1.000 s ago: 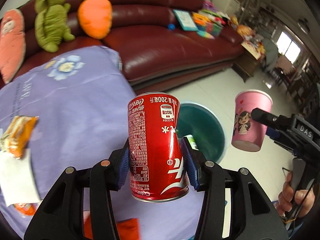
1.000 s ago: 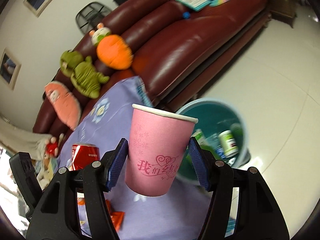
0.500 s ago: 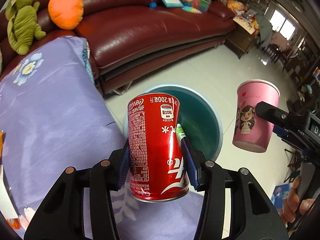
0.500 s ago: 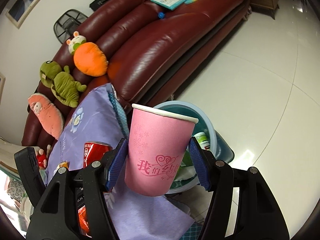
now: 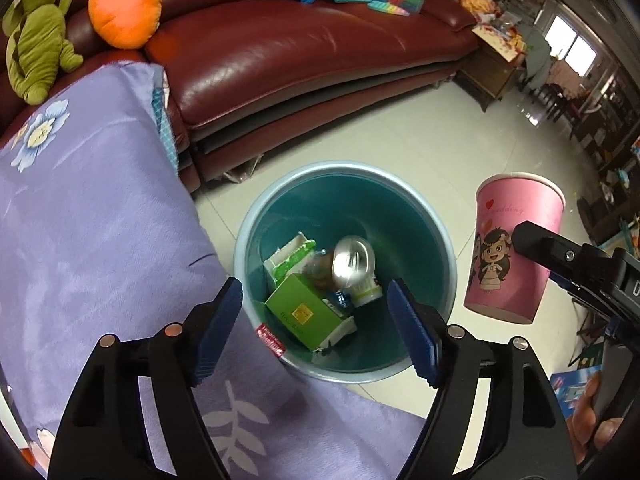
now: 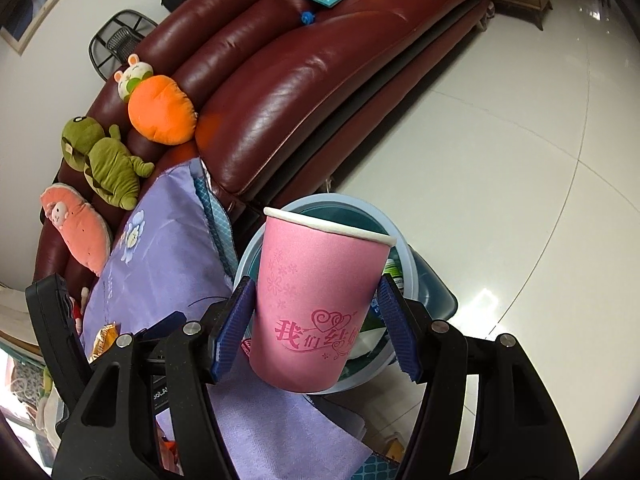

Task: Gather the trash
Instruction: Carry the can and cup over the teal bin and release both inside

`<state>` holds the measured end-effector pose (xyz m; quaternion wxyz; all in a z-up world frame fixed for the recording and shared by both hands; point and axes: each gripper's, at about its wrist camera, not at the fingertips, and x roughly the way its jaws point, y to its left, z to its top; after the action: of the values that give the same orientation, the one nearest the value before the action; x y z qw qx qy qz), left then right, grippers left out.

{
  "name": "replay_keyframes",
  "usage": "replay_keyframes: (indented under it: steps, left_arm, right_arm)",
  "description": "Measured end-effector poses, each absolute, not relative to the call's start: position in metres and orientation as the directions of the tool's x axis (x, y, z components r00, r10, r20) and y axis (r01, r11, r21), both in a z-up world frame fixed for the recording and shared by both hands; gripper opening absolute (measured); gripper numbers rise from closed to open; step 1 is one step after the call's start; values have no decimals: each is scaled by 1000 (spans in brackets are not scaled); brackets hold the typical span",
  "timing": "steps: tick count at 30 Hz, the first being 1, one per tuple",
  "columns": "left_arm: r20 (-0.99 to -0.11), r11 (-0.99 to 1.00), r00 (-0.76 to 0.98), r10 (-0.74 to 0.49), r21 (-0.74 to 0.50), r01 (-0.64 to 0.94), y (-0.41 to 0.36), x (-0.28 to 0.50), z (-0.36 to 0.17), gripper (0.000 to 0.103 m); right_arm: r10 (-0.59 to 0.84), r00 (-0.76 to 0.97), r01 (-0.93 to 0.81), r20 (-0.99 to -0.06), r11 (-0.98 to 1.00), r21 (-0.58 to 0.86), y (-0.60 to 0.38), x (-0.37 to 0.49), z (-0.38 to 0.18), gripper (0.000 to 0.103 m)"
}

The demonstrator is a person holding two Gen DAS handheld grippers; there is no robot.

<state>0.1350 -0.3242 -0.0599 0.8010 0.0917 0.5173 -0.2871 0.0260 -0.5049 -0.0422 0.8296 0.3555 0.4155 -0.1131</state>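
Released since a second ago, the red can (image 5: 354,262) now lies blurred among cartons inside the teal bin (image 5: 448,248), directly beyond the left tongs (image 5: 314,330), whose jaws are opening with nothing between them. Right tongs (image 6: 316,326) clamp the pink cup (image 6: 316,304) upright over the bin's rim. Bare floor (image 6: 500,160) lies open beyond; the purple-covered surface (image 5: 100,240) borders the bin on the left.

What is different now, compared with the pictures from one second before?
The left gripper has let go of the red can: its jaws are opening with nothing between them, and the can now lies blurred inside the blue bin. Both views have swung from the purple cloth toward the bin. The right gripper holds the pink cup upright as before.
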Motion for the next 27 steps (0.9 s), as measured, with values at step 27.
replay_keyframes:
  steps: [27]
  left_arm:
    - [-869,862,317,-381,-210,462,-244,121,-47,87]
  right_arm:
    - [118,538,481,-834,770,419,-466,48,-37,77]
